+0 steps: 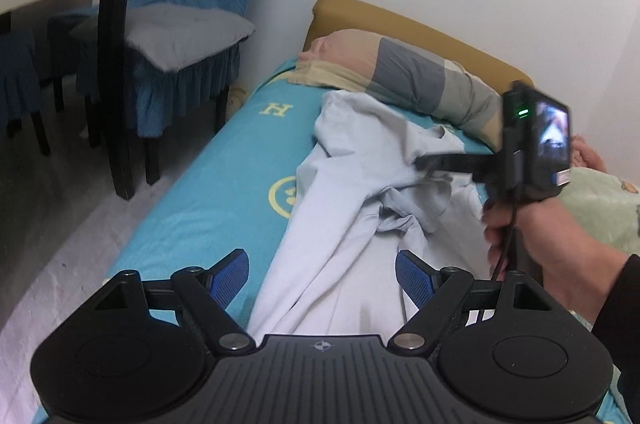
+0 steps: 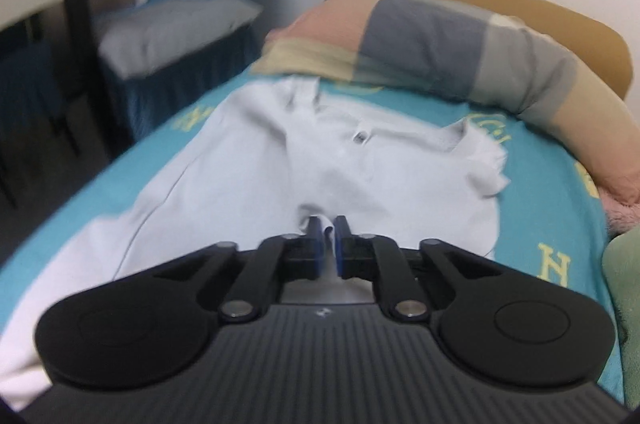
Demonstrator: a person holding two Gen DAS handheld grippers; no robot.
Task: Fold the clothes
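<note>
A pale blue-grey shirt (image 1: 352, 192) lies crumpled lengthwise on the teal bed sheet (image 1: 208, 192). My left gripper (image 1: 322, 274) is open, its blue pads on either side of the shirt's near end, holding nothing. My right gripper (image 1: 420, 162) reaches in from the right in the left wrist view and is shut on a fold of the shirt near its middle, lifting it. In the right wrist view the right gripper (image 2: 327, 230) pinches a bit of the shirt (image 2: 280, 160) between its blue pads; the collar and label lie beyond.
A striped pink, grey and tan pillow (image 1: 400, 72) lies across the bed head against a mustard headboard (image 1: 400, 20). A chair with a grey cushion (image 1: 180, 36) and blue cover stands left of the bed. A green blanket (image 1: 600, 208) lies at the right.
</note>
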